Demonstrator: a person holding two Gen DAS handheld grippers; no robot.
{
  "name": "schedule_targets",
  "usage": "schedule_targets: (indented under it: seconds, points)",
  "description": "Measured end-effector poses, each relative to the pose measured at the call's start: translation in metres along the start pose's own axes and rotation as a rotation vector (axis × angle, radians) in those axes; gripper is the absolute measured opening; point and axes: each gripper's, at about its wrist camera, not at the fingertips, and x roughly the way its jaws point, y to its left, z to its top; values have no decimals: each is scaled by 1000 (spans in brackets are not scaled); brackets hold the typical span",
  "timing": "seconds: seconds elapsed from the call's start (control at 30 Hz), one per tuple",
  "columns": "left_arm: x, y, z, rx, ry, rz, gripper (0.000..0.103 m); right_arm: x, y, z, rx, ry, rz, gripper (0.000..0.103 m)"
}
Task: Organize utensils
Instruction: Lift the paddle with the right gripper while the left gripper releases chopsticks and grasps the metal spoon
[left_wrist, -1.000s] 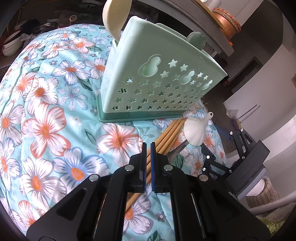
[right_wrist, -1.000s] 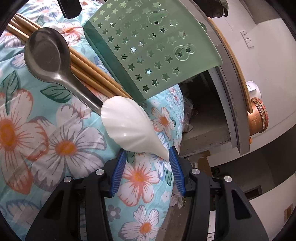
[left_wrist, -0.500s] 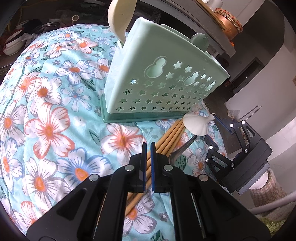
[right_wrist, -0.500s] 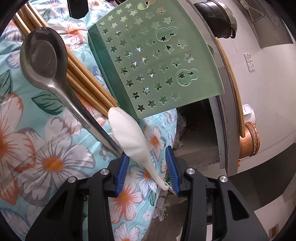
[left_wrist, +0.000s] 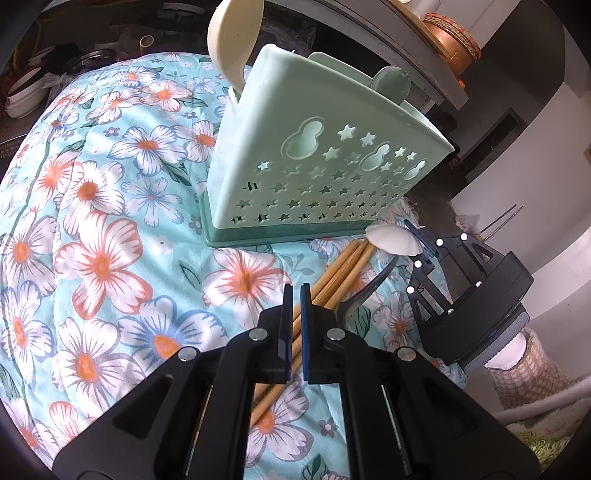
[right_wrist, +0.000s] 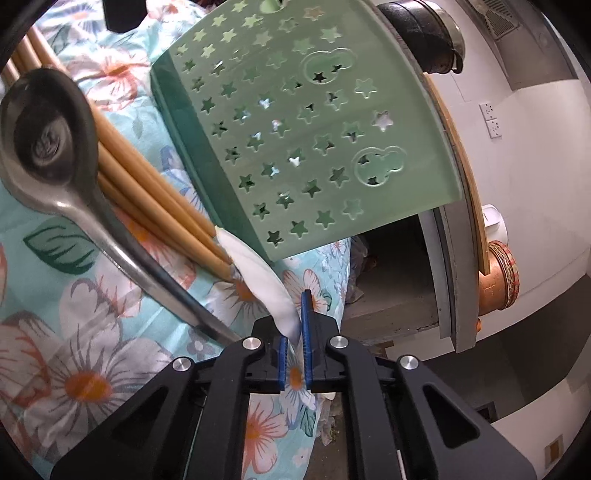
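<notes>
A mint green utensil holder (left_wrist: 310, 173) with star cut-outs stands on the floral cloth (left_wrist: 92, 221); it also shows in the right wrist view (right_wrist: 295, 140). A cream spoon (left_wrist: 232, 37) and a green spoon (left_wrist: 391, 81) stand in it. My right gripper (right_wrist: 294, 317) is shut on a white spoon (right_wrist: 258, 273), also seen in the left wrist view (left_wrist: 393, 240). Wooden chopsticks (right_wrist: 155, 195) and a steel spoon (right_wrist: 55, 140) lie beside the holder. My left gripper (left_wrist: 295, 295) is shut and empty, above the chopsticks (left_wrist: 332, 280).
A copper pot (left_wrist: 450, 40) stands on a grey ledge behind the holder. Bowls and clutter (left_wrist: 29, 92) lie beyond the cloth's far left edge. The cloth's edge drops off at the right, by a dark recess (right_wrist: 391, 269).
My right gripper has closed on the white spoon's handle and tilted it up on edge, lifting its bowl off the steel spoon. The left gripper has stayed shut in place.
</notes>
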Motion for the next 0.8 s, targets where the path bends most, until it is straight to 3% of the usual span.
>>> schedule_targets:
  seconds: [0.17,0.37,0.53,0.8]
  points:
    - [-2,-10,0,18,-2,0,3,-15,-26,1,149,-8,19,5]
    - [-5,-24,-2,58,4,-30,5,-29,-77,-7,431,1,117,4]
    - [-6,-37,-13,112,29,-73,22,-36,-119,-24,678,-1,239,4]
    - [11,-50,-39,121,127,-113,26,-45,-150,-61,984,-2,432,4]
